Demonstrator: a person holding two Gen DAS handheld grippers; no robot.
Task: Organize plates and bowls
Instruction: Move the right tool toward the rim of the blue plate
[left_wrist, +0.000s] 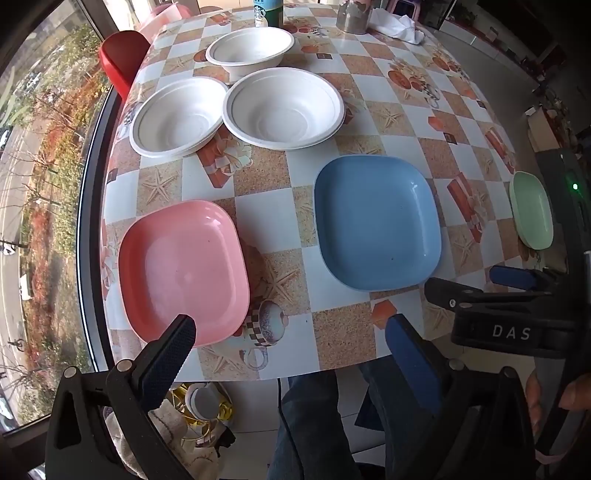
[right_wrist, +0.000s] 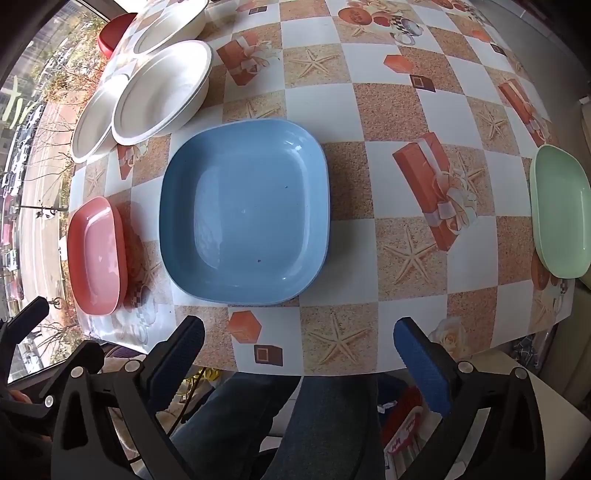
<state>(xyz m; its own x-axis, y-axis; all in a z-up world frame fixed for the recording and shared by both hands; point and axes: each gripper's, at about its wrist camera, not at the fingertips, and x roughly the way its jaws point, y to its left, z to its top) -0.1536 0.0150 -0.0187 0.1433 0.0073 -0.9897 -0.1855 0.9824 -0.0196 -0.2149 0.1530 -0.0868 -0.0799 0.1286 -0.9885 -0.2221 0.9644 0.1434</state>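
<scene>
A pink plate (left_wrist: 183, 269) lies at the table's near left, a blue plate (left_wrist: 376, 221) in the middle, a green plate (left_wrist: 532, 210) at the right edge. Three white bowls (left_wrist: 284, 107) (left_wrist: 179, 116) (left_wrist: 251, 48) sit behind them. My left gripper (left_wrist: 291, 332) is open and empty, hovering at the near edge between the pink and blue plates. My right gripper (right_wrist: 299, 336) is open and empty in front of the blue plate (right_wrist: 243, 206); it also shows in the left wrist view (left_wrist: 480, 284). The pink plate (right_wrist: 98, 254), green plate (right_wrist: 561, 210) and bowls (right_wrist: 162, 92) show in the right wrist view.
A checkered tablecloth (left_wrist: 369, 92) covers the table. A can (left_wrist: 267, 11), a metal cup (left_wrist: 352, 16) and a white cloth (left_wrist: 399, 24) stand at the far end. A red chair (left_wrist: 123, 59) is at the left by the window. My legs (right_wrist: 277, 424) are below the near edge.
</scene>
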